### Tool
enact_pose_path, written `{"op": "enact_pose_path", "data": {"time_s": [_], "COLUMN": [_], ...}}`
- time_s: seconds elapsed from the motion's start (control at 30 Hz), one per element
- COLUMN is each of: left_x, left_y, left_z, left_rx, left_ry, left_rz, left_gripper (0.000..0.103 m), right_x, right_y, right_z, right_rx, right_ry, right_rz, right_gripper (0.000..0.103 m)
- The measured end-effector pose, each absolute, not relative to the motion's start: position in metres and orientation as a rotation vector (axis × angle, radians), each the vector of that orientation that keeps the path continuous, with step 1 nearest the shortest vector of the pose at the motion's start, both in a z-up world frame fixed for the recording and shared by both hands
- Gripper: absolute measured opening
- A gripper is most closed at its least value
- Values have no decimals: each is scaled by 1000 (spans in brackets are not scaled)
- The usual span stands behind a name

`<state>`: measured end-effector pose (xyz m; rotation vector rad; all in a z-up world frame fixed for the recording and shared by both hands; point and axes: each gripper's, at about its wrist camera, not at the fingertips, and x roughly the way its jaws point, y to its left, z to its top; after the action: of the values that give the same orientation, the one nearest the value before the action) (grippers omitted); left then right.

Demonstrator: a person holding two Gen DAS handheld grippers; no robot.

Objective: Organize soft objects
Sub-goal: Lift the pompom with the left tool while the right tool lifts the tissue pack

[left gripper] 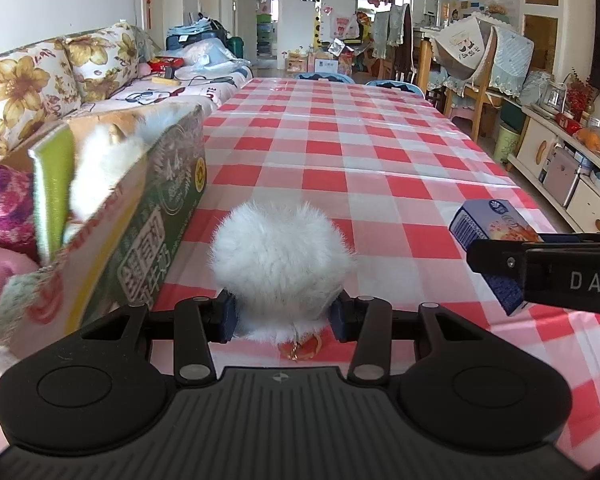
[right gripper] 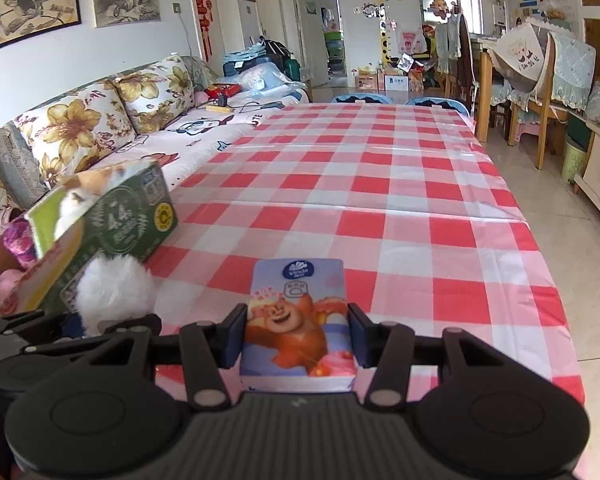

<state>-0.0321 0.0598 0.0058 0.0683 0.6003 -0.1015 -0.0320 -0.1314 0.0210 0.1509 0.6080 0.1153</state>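
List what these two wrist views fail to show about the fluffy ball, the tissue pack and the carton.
- White fluffy ball: left wrist view, the left gripper and its own fur cover its underside; the orange tag below is only partly visible.
- Tissue pack: right wrist view, the right gripper body cuts off its near end.
- Cardboard box: both views, its wall hides most of its contents and the left edge crops it.
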Motion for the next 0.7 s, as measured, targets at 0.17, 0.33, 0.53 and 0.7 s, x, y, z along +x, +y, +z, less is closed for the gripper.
{"op": "enact_pose_path", "data": {"time_s": [0.17, 0.33, 0.53, 0.7], "left_x": [-44, -57, -72, -86], "left_y": [65, 69, 76, 83], "left_z": [14, 23, 34, 45], "left_rx": [68, 66, 72, 79], "left_ry": [587, 573, 548, 522], "left_rz": [-103, -103, -102, -96], "left_gripper": [53, 54, 54, 54], "right_x": [-56, -77, -100, -119], "right_y": [-119, -111, -101, -92], "right_z": [31, 40, 48, 55], "right_rx": [136, 137, 145, 144], "right_ry": [581, 558, 537, 517], "right_rz": [126, 137, 166, 193], "right_gripper": [51, 51, 51, 51]}}
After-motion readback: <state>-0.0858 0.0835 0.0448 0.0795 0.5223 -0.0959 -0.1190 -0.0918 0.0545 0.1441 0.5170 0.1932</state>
